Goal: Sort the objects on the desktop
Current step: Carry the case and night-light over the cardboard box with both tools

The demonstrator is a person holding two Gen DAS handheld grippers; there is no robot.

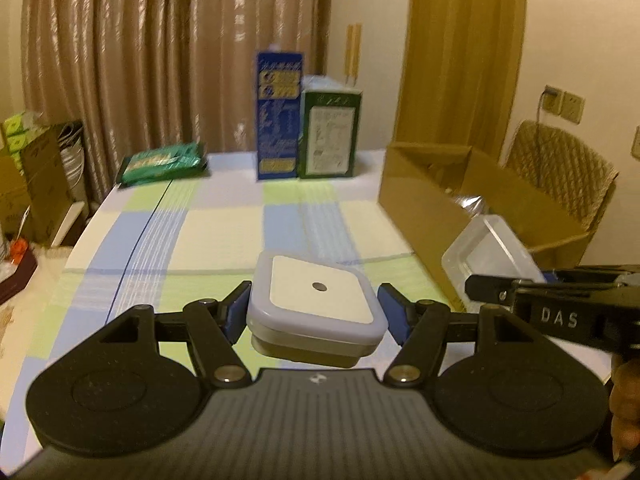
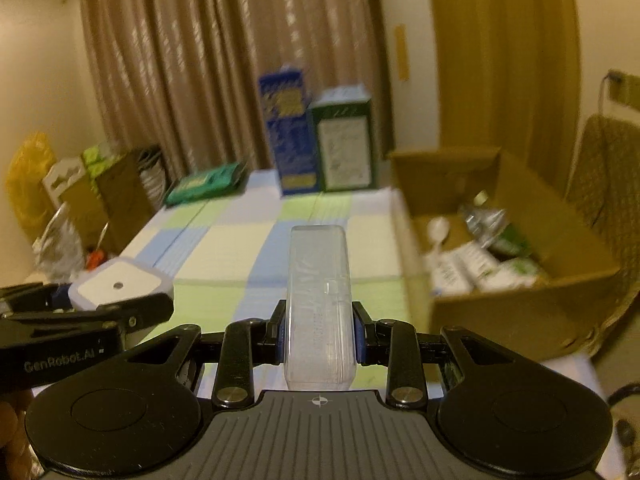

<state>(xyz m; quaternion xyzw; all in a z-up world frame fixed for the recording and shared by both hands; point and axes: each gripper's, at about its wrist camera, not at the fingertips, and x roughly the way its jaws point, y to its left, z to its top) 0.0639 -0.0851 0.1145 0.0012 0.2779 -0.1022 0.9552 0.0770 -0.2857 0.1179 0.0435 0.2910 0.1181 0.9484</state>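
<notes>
Above the checked desk, both grippers carry loads, left jaws clamped on the square white night-light, right on the clear plastic case, probably bound next for the open cardboard box at two o'clock.

Left gripper — right gripper — both clamped

Two wrist views side by side, low over table, facing curtain.

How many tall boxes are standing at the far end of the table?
2. The blue box stands at the far edge before the curtain, and the green box stands beside it on its right, seemingly touching. More could be hidden behind them.
</notes>
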